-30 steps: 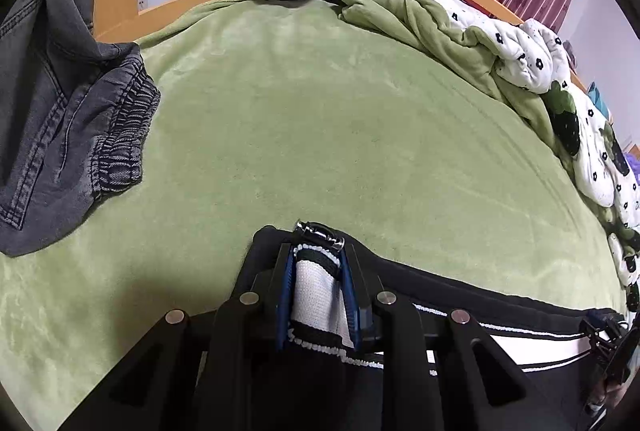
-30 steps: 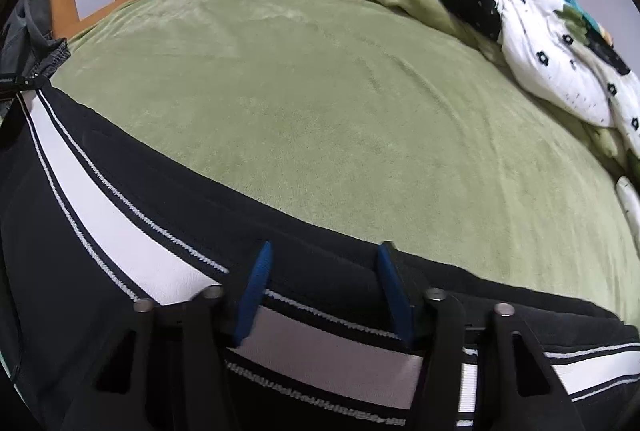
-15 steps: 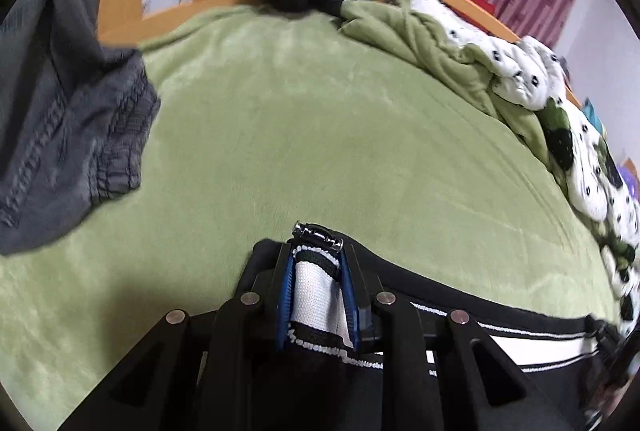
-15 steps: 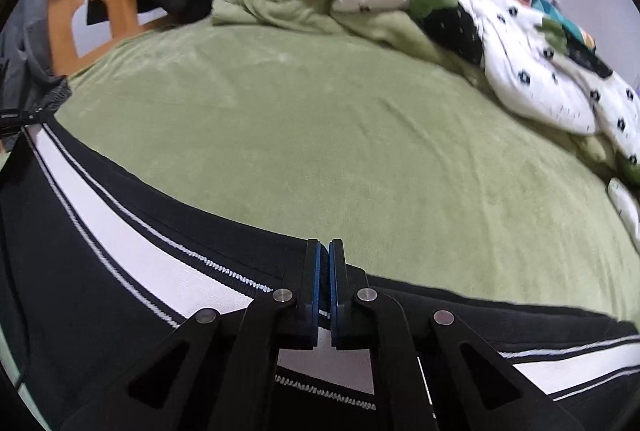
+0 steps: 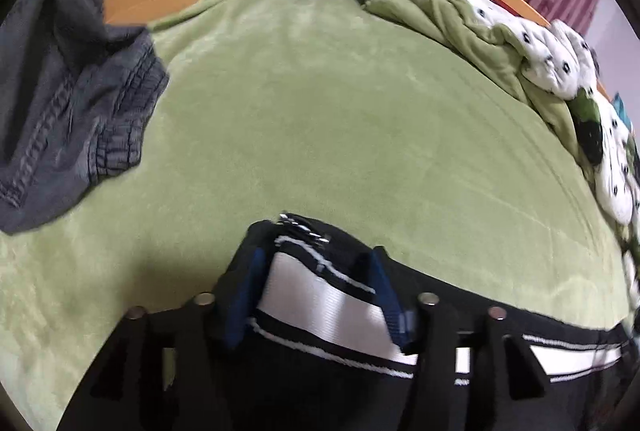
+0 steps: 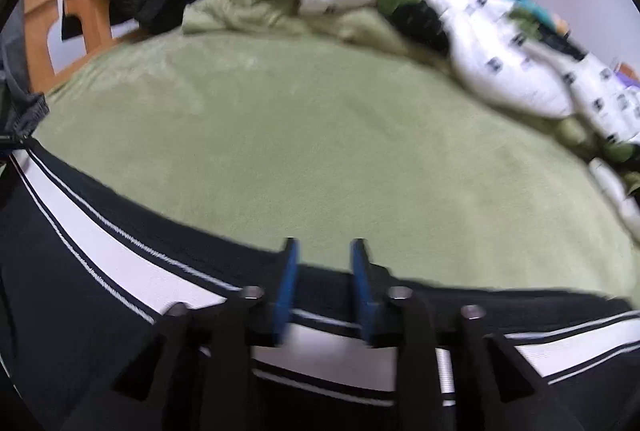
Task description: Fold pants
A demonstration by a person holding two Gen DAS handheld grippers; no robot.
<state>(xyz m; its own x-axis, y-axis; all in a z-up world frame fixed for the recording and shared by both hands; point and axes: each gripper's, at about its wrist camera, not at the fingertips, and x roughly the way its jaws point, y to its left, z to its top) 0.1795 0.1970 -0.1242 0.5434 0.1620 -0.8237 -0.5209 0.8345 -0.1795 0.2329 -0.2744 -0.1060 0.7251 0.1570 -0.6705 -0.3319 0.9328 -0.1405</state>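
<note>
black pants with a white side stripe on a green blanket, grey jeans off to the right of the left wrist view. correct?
Not quite. The black pants with the white stripe do lie on the green blanket, but the grey jeans sit at the left edge of the left wrist view, not the right.

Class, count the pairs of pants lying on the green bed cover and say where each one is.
2. The black pants with white side stripes lie along the near edge; the grey denim pants lie at the left, near the wooden bed frame. Others may be hidden.
</note>
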